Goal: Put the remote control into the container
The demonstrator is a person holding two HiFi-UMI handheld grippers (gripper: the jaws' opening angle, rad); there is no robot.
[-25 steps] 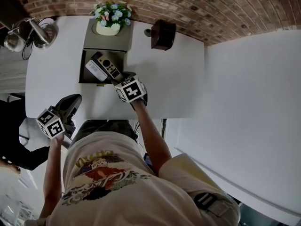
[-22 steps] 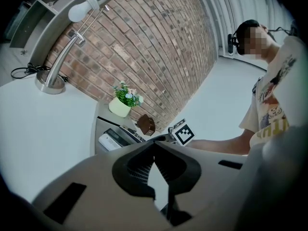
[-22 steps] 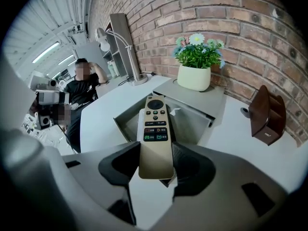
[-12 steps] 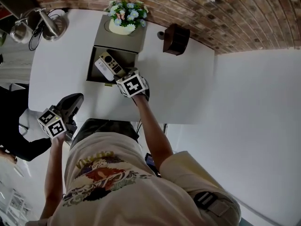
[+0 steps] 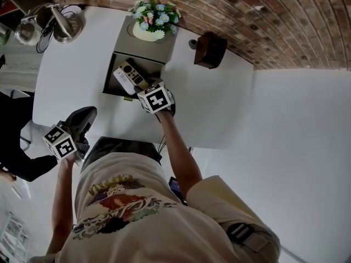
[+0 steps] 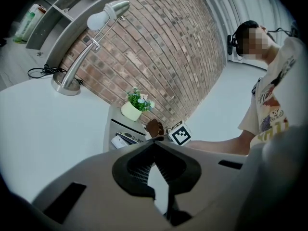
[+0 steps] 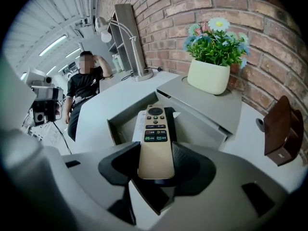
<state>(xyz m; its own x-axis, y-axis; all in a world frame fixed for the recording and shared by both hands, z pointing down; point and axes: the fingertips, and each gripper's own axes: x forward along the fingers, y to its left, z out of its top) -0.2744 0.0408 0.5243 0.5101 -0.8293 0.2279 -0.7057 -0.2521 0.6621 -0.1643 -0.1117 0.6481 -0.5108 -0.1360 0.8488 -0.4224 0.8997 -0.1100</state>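
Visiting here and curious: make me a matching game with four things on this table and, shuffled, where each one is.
A gold remote control
B potted flowers
C desk lamp
D dark brown object

1 table's far left corner
2 between the right gripper's jaws
3 on the container's flat grey top
4 right of the container, near the brick wall

Pairs: A-2, B-3, C-1, D-4

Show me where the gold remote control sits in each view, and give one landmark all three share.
Head view: upper left of centre, remote control at the open container.
Left gripper view: tiny, just left of centre, above the jaws.
Right gripper view: centre, gripped by the right hand-held gripper.
Shared landmark: the white flower pot behind the container.
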